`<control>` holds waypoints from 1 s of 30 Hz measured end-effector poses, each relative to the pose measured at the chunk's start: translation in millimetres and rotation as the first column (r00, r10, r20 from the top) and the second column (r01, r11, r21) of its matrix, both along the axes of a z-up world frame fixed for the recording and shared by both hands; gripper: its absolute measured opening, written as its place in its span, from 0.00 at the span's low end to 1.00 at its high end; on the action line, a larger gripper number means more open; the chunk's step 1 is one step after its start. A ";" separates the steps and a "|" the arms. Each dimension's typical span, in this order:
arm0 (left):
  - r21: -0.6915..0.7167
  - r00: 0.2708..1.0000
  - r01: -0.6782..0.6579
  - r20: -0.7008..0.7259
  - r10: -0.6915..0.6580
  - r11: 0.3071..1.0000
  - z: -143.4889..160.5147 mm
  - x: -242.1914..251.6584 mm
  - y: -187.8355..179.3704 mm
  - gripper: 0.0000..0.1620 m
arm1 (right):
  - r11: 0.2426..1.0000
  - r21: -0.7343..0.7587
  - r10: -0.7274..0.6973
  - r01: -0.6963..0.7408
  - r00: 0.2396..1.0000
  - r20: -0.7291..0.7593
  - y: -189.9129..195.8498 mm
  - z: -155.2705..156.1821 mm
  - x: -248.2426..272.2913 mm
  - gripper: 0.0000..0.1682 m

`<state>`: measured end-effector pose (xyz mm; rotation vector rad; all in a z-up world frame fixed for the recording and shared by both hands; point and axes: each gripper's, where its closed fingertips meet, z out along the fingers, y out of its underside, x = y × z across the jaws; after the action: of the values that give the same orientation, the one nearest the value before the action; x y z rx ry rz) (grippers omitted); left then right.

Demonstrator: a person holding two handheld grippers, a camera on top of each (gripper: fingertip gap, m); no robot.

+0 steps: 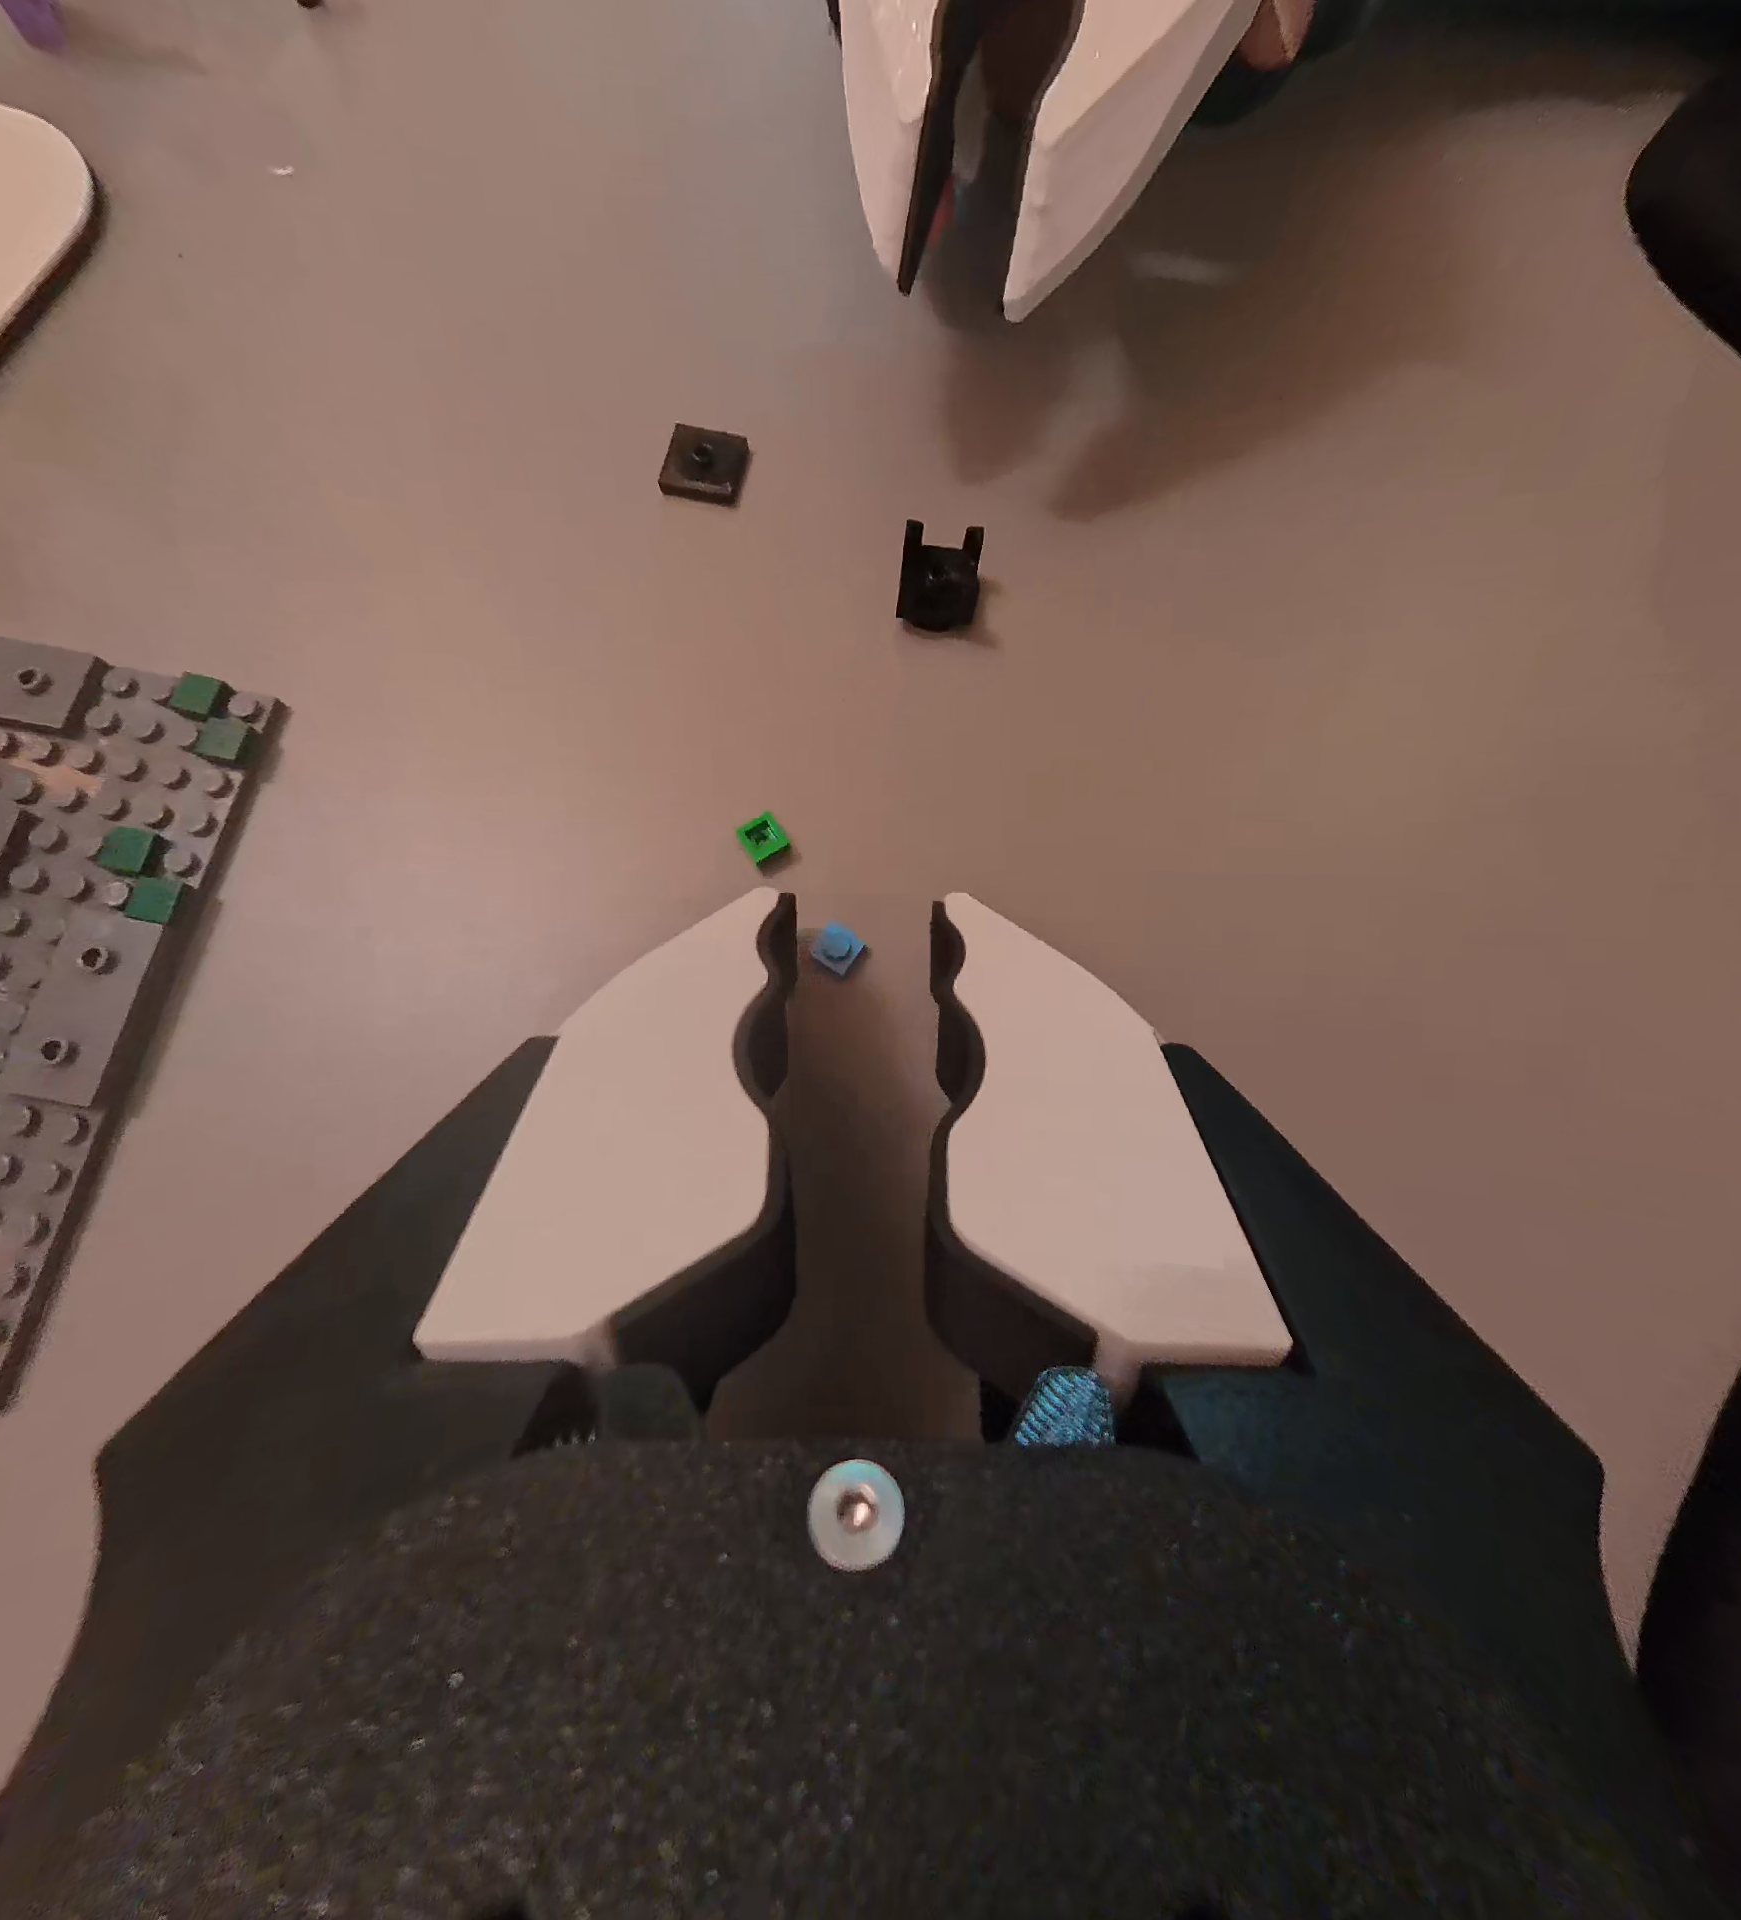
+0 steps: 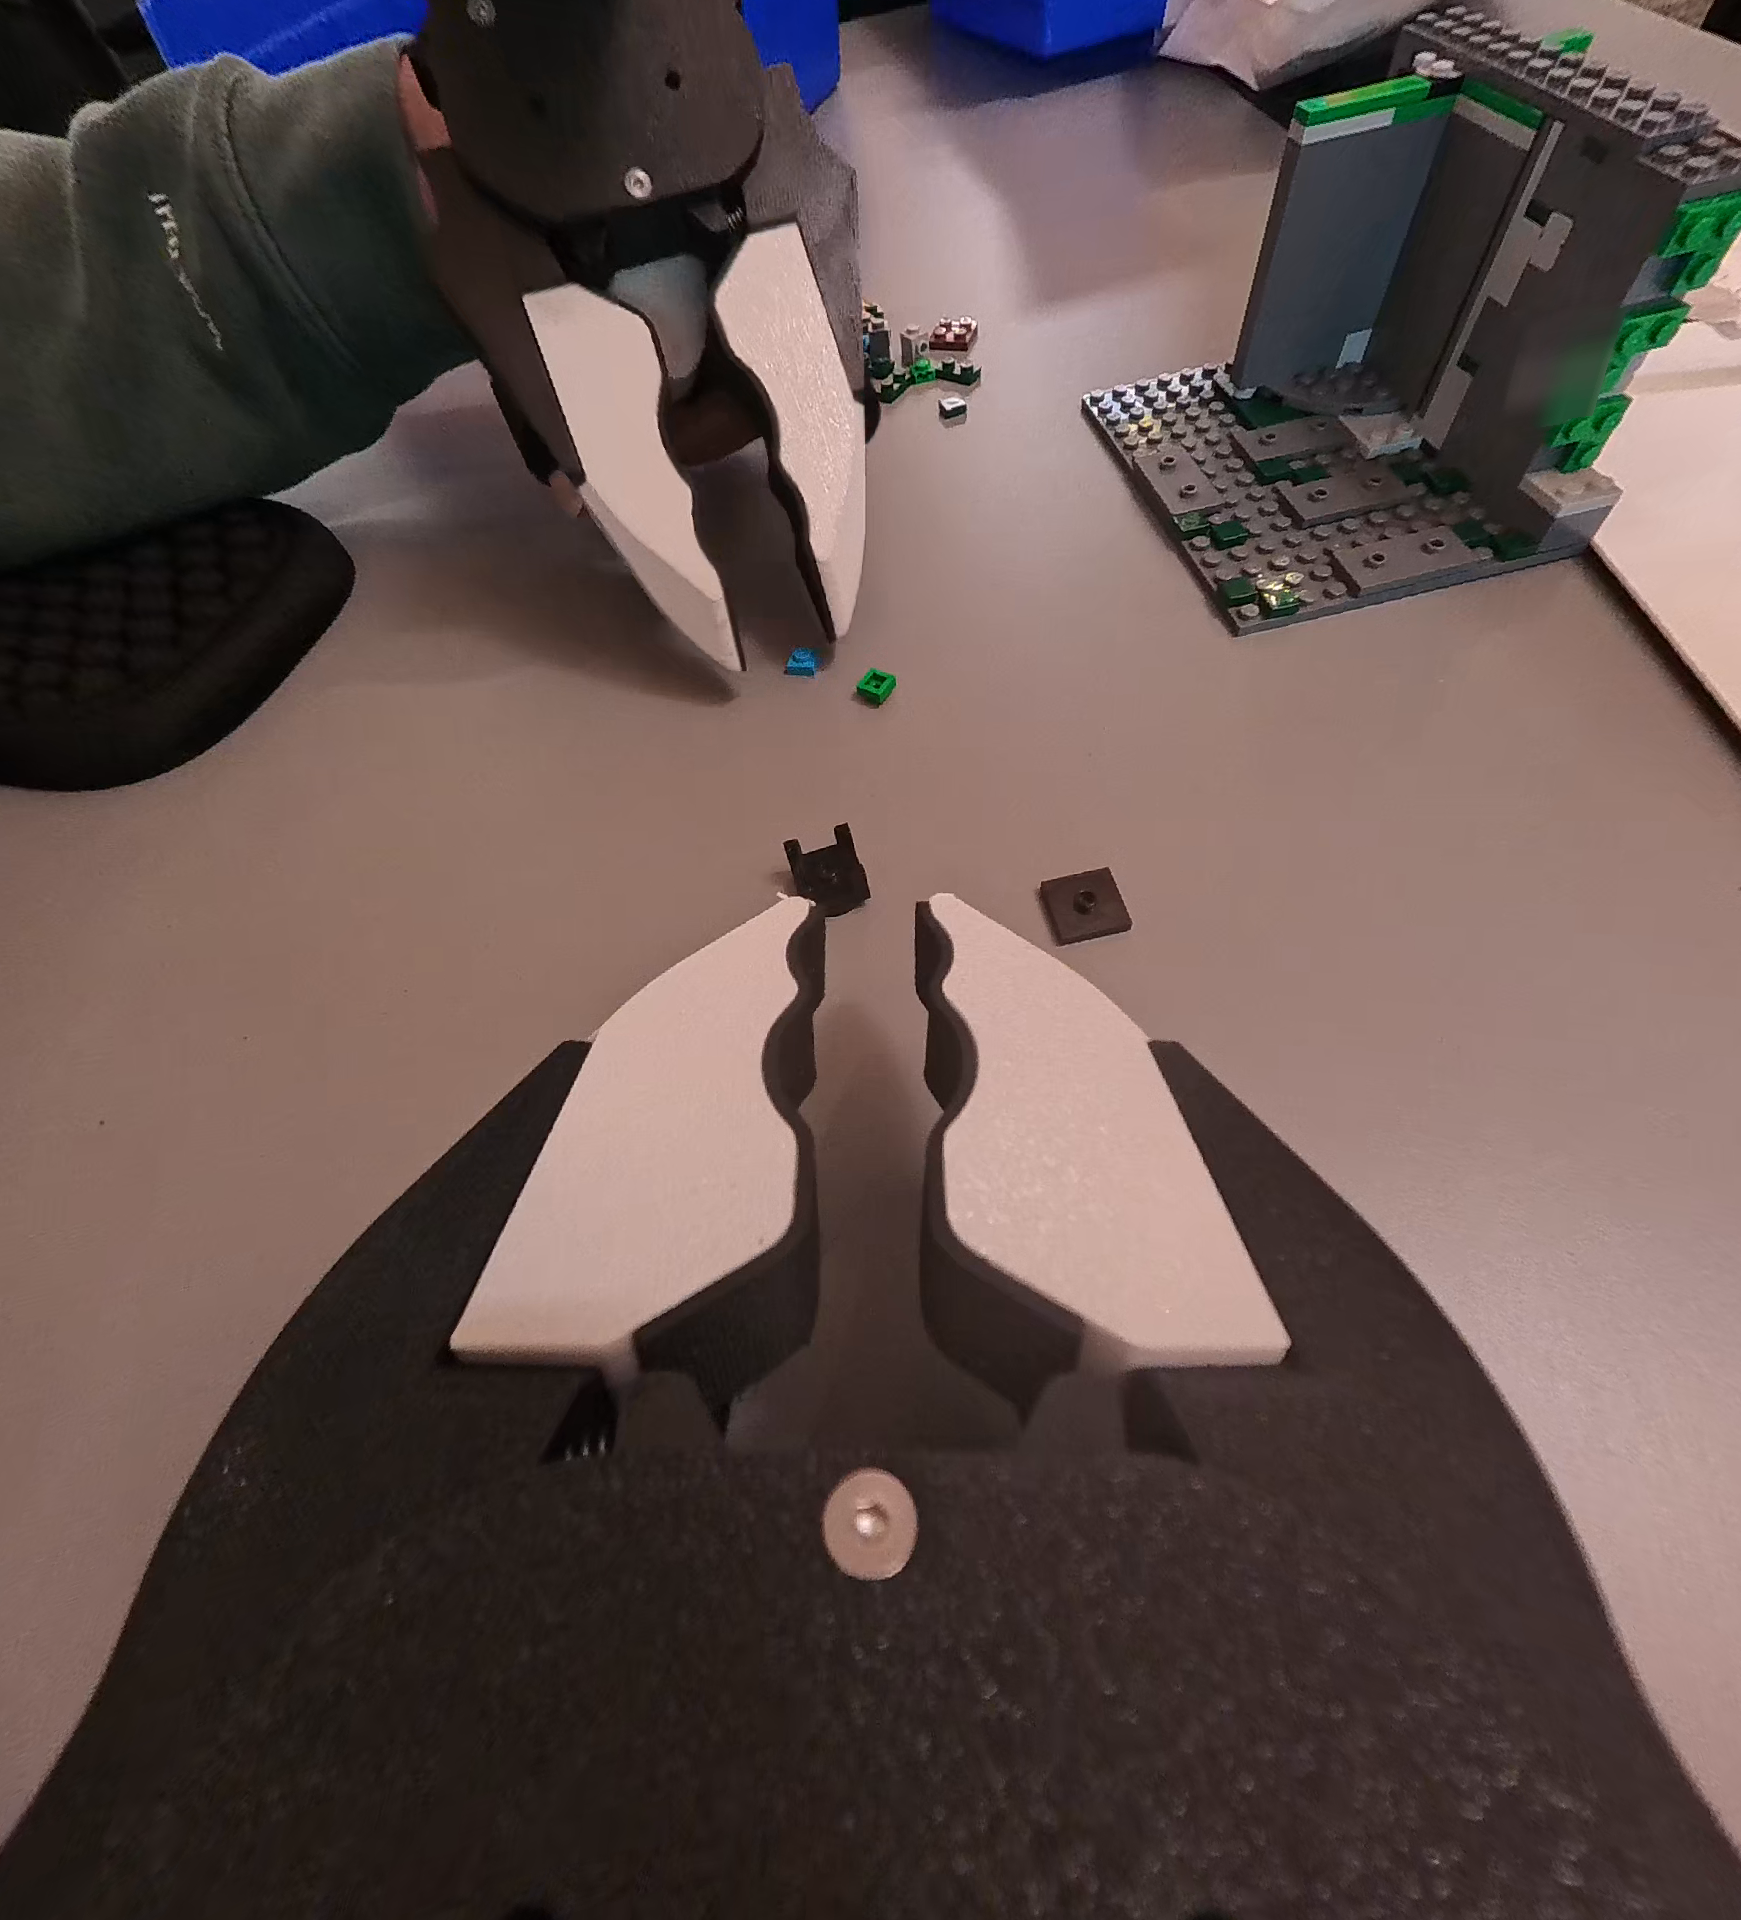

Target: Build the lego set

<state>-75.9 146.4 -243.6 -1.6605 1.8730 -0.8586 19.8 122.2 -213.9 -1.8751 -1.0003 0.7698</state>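
My left gripper (image 1: 861, 914) is open and low over the table, with a small blue plate (image 1: 838, 950) lying between its fingertips, nearer the left finger; the plate also shows in the right wrist view (image 2: 801, 661). A small green plate (image 1: 764, 837) lies just beyond it. My right gripper (image 2: 866, 914) is open, its tips just short of a black clip piece (image 2: 828, 871). A flat black square plate (image 2: 1084, 905) lies to its right. The grey and green lego build (image 2: 1417, 343) stands on its studded baseplate (image 1: 35, 935).
A pile of small loose pieces (image 2: 918, 358) lies behind the left gripper. A black wrist rest (image 2: 107, 644) lies at the left under a person's sleeve (image 2: 149, 291). A white board (image 2: 1718, 561) lies at the right, and blue bins (image 2: 1042, 21) stand at the back. About 11 cm separates my left fingertips from my right. My right gripper's tips are some 4 cm from the black clip piece (image 2: 828, 871). It is also in sight in the left wrist view (image 1: 933, 571).
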 end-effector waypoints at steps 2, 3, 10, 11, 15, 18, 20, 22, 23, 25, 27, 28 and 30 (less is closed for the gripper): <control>0.009 1.000 0.009 -0.027 -0.009 1.000 -4.8 0.1 -0.9 0.14 | 1.000 0.000 0.000 0.000 1.000 0.000 -0.1 0.0 0.0 0.10; 0.015 0.999 0.011 -0.031 -0.010 1.000 -5.2 1.0 -0.8 0.14 | 1.000 0.000 0.000 0.000 1.000 0.001 -0.1 -0.1 0.0 0.10; 0.068 0.995 0.033 -0.094 -0.026 0.997 -7.4 0.9 -2.9 0.06 | 1.000 -0.004 0.001 -0.001 1.000 0.003 -0.4 -0.5 -0.1 0.10; 0.068 0.995 0.040 -0.099 -0.034 0.997 -7.6 0.6 -4.7 0.04 | 1.000 -0.004 0.001 -0.001 1.000 0.003 -0.4 -0.5 -0.1 0.10; 0.076 0.993 0.059 -0.110 -0.050 0.995 -7.7 0.1 -8.7 0.00 | 1.000 -0.004 0.001 -0.001 1.000 0.004 -0.7 -0.4 -0.2 0.10; 0.042 0.993 0.079 -0.095 -0.075 0.996 -5.2 0.5 -15.8 0.00 | 1.000 -0.004 0.002 -0.002 1.000 0.002 -0.9 -0.2 -0.1 0.10; 0.022 0.994 0.087 -0.064 -0.085 0.996 0.3 1.7 -19.3 0.00 | 1.000 -0.004 0.002 -0.002 1.000 0.001 -0.9 0.0 -0.1 0.09; 0.018 0.996 0.081 -0.037 -0.081 0.997 5.8 2.3 -19.4 0.02 | 1.000 -0.005 0.002 -0.002 1.000 0.001 -1.0 0.0 -0.1 0.10; 0.021 0.997 0.074 -0.027 -0.073 0.997 7.9 2.1 -18.1 0.04 | 1.000 -0.005 0.002 -0.002 1.000 0.001 -1.1 0.0 -0.1 0.10; 0.032 0.999 0.051 -0.018 -0.050 0.998 9.3 0.8 -13.2 0.09 | 1.000 -0.005 0.002 -0.002 1.000 0.001 -1.2 0.0 0.0 0.10; 0.030 1.000 0.027 -0.014 -0.026 0.999 8.1 -0.5 -8.2 0.16 | 1.000 -0.005 0.002 -0.002 1.000 0.002 -1.3 -0.1 -0.1 0.10; 0.024 1.000 0.016 -0.017 -0.016 1.000 6.4 -1.3 -5.8 0.19 | 1.000 -0.005 0.002 -0.002 1.000 0.003 -1.4 -0.2 -0.2 0.10; 0.008 0.999 0.003 -0.032 -0.003 1.000 1.6 -3.4 -2.4 0.23 | 1.000 -0.003 0.003 -0.003 1.000 0.004 -1.6 -0.1 -0.3 0.10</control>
<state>-79.3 143.9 -242.0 -1.6758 1.8980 -0.8292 19.4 120.6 -214.0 -1.8787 -1.0046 0.7700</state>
